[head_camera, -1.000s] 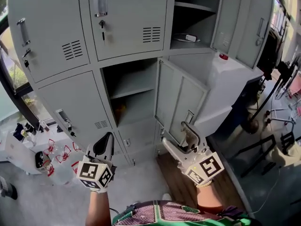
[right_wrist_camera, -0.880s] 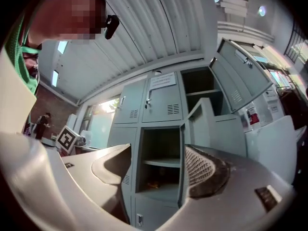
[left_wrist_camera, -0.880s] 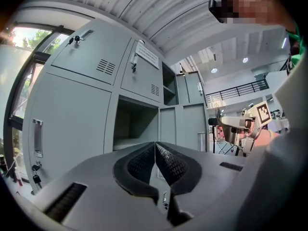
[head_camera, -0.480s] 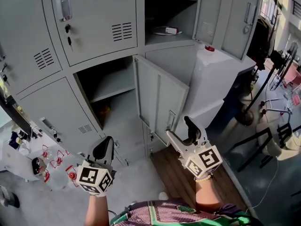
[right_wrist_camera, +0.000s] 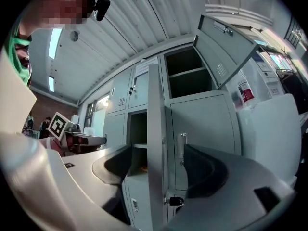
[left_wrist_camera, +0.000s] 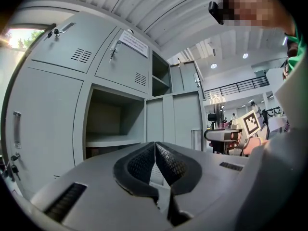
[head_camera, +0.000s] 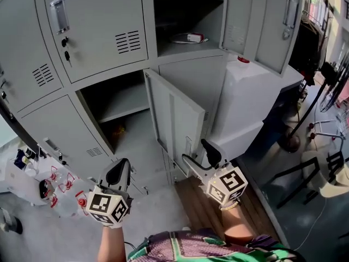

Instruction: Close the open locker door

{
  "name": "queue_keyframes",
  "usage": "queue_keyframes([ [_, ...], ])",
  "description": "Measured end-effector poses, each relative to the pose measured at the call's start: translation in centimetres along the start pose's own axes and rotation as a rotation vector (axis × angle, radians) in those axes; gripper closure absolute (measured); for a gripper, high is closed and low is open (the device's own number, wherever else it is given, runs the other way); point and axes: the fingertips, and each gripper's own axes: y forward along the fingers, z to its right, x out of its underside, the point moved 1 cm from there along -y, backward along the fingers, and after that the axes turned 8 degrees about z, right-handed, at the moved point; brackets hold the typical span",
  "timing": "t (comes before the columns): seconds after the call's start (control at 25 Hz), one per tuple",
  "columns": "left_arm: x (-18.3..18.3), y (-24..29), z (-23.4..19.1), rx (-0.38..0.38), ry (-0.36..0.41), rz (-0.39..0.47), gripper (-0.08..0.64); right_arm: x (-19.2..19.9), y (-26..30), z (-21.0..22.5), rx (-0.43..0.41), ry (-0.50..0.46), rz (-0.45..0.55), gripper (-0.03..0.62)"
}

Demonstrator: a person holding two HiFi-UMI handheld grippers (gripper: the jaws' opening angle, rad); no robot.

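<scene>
Where the locker door (head_camera: pixel 173 116) stands: swung out from the grey locker bank, hinged at the right side of its open compartment (head_camera: pixel 117 105), with its free edge toward the person.
Door handle (right_wrist_camera: pixel 182 146): on the door's outer face, near the free edge.
Right hand-held gripper (head_camera: pixel 197 155): at the door's lower free edge, jaws spread. In the right gripper view (right_wrist_camera: pixel 155 150) the door's edge stands between them with a gap on each side. Contact cannot be told.
Left hand-held gripper (head_camera: pixel 119 172): left of the door and apart from it, below the open compartment. Jaws pressed together with nothing between them (left_wrist_camera: pixel 155 146).
White tank (head_camera: pixel 245 105): right of the door, behind it.
</scene>
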Motion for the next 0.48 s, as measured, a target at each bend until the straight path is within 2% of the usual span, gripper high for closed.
queue_keyframes([
  [0.16, 0.9, 0.5, 1.0, -0.039, -0.011, -0.003, 0.537, 1.1, 0.1, 0.6, -0.071, 0.020, -0.024, 0.292],
  [0.28, 1.8, 0.4, 2.0, -0.062, -0.016, -0.010, 0.537, 2.2, 0.1, 1.0, -0.135, -0.006, -0.040, 0.312],
  [0.48, 2.4, 0.0, 2.4, -0.098, -0.014, -0.018, 0.537, 2.7, 0.0, 1.4, -0.183, -0.002, -0.042, 0.365],
])
